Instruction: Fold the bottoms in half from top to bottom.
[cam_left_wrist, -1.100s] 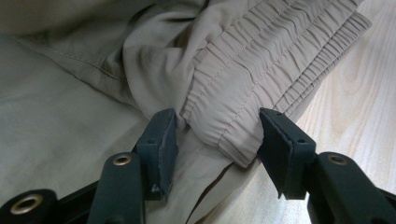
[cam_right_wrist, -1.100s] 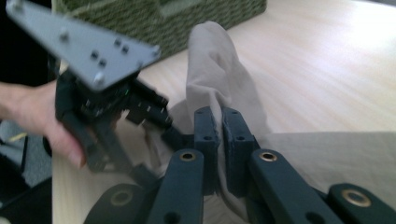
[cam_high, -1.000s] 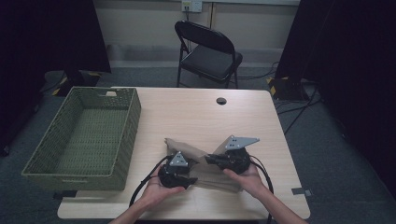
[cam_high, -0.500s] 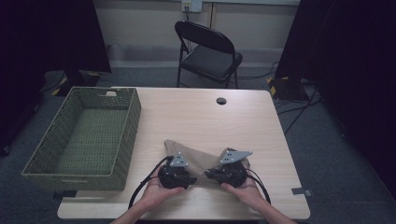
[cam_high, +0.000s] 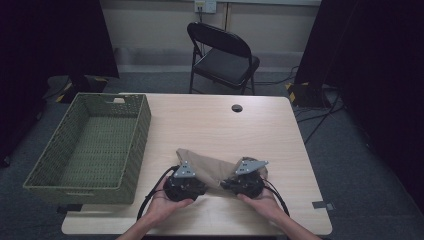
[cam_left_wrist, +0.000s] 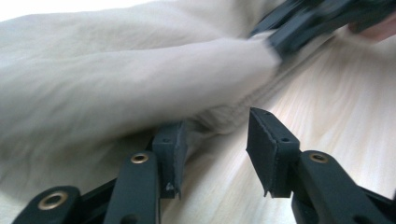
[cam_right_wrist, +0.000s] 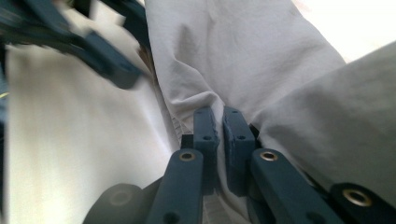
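A crumpled tan cloth (cam_high: 209, 165) lies near the table's front edge. My left gripper (cam_high: 200, 187) sits at its near left side. In the left gripper view the left gripper (cam_left_wrist: 215, 135) has a wide gap between its pads; the jaws have just been closing, and the cloth's hem (cam_left_wrist: 224, 122) lies at the far end of the gap, not pinched. My right gripper (cam_high: 227, 185) is low over the cloth's near right part. In the right gripper view the right gripper (cam_right_wrist: 222, 128) is shut on a fold of the cloth (cam_right_wrist: 261, 60).
A green woven basket (cam_high: 145, 120) stands on the table's left side, beside the left hand. A small round black hole (cam_high: 237, 108) marks the far part of the wooden table (cam_high: 210, 125). A black folding chair (cam_high: 225, 57) stands behind the table.
My right gripper has come down toward the table's near edge with the cloth in it, and the raised fold has sunk. The left gripper has stayed in place.
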